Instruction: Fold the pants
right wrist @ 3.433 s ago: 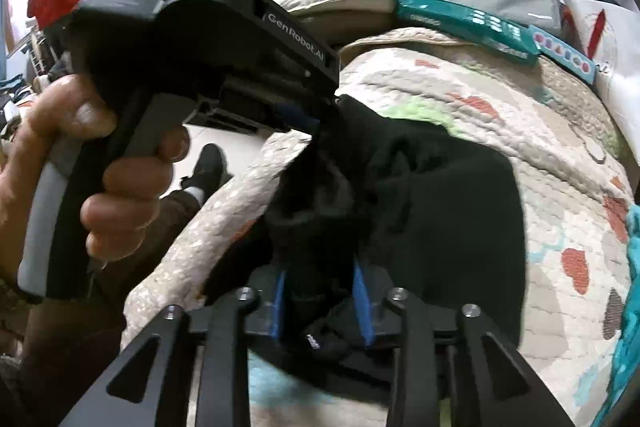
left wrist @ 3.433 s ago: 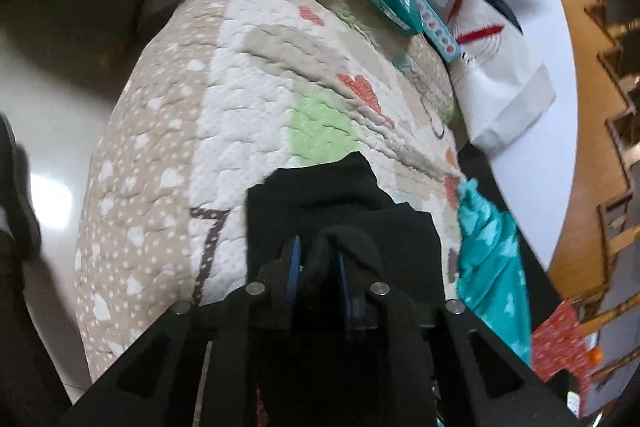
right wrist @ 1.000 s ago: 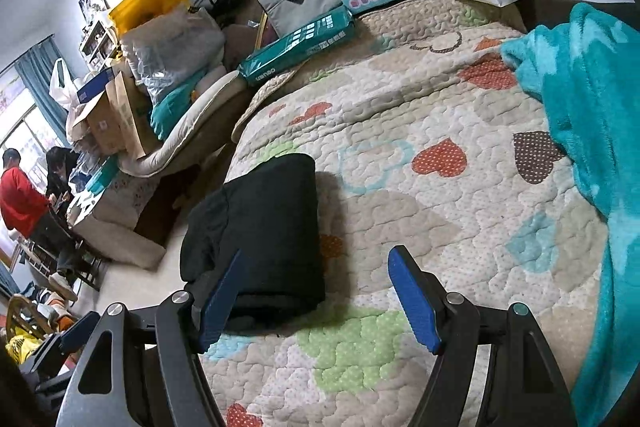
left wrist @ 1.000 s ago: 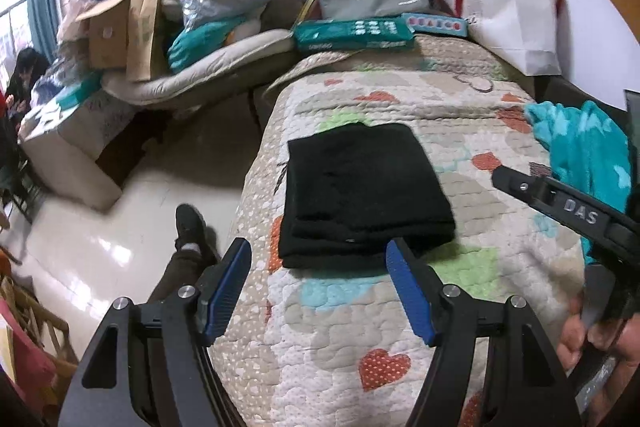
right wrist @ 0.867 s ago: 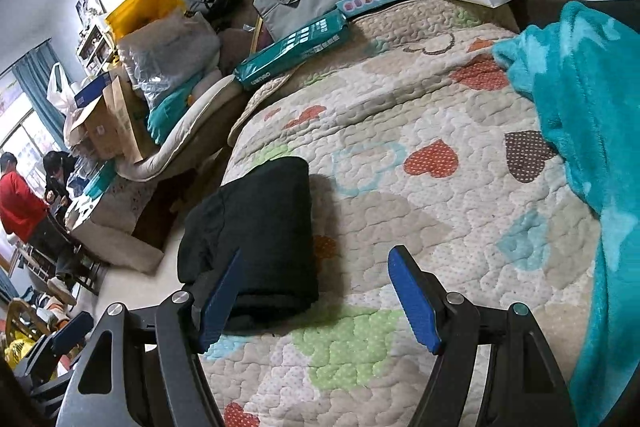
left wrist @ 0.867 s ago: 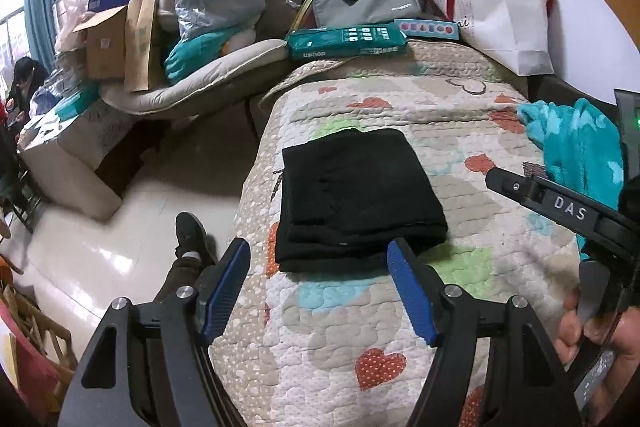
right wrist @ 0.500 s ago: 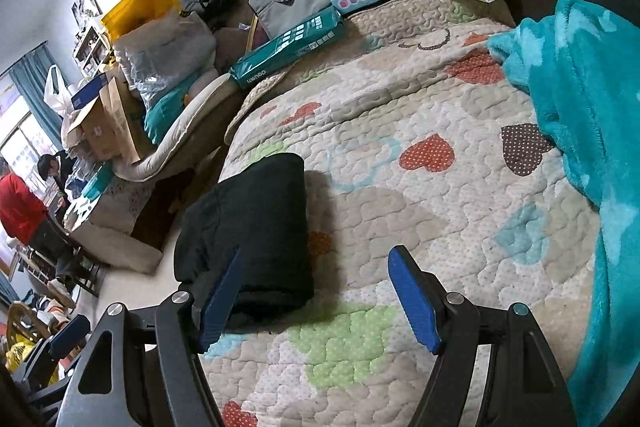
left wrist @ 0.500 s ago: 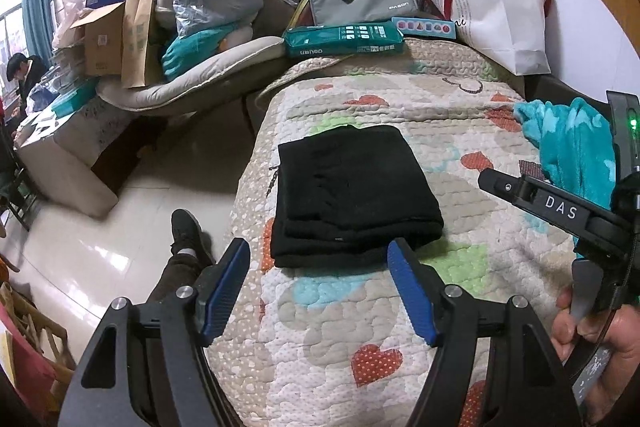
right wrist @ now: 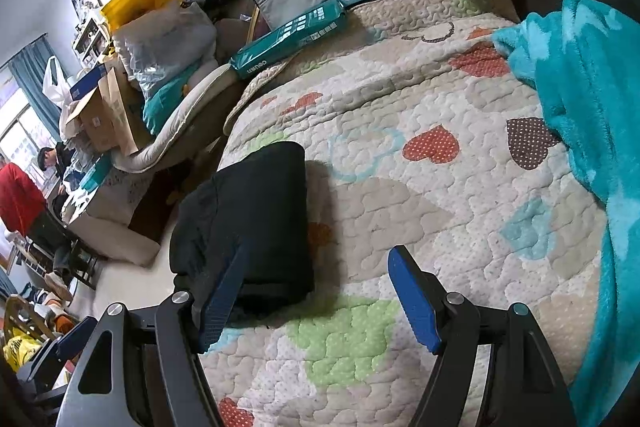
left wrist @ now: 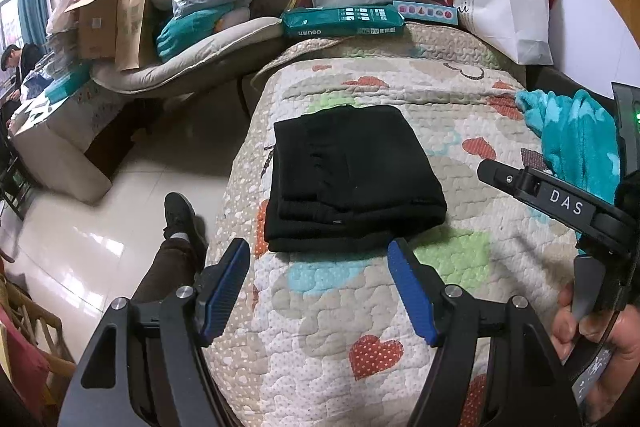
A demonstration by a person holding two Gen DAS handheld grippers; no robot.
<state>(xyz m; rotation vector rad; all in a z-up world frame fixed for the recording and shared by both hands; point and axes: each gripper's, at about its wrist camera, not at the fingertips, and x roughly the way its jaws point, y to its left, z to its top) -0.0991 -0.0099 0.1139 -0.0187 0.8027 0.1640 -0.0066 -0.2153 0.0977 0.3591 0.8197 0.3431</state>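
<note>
Quilted bedspread [left wrist: 460, 115] lies bare around folded black pants [left wrist: 352, 179] by its left edge, left gripper [left wrist: 320, 267] and right gripper [right wrist: 316, 279] both agape, empty

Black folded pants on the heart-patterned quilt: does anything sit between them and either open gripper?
Nothing visible does. The black folded pants lie alone on the heart-patterned quilt; only bare quilt separates them from the left gripper and right gripper. The teal fleece blanket lies off to the side.

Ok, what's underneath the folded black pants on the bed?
The black pants lie on a quilt printed with hearts; an orange heart and a blue one peek out from under their near edge. Whatever pattern sits directly beneath the pants is covered.
</note>
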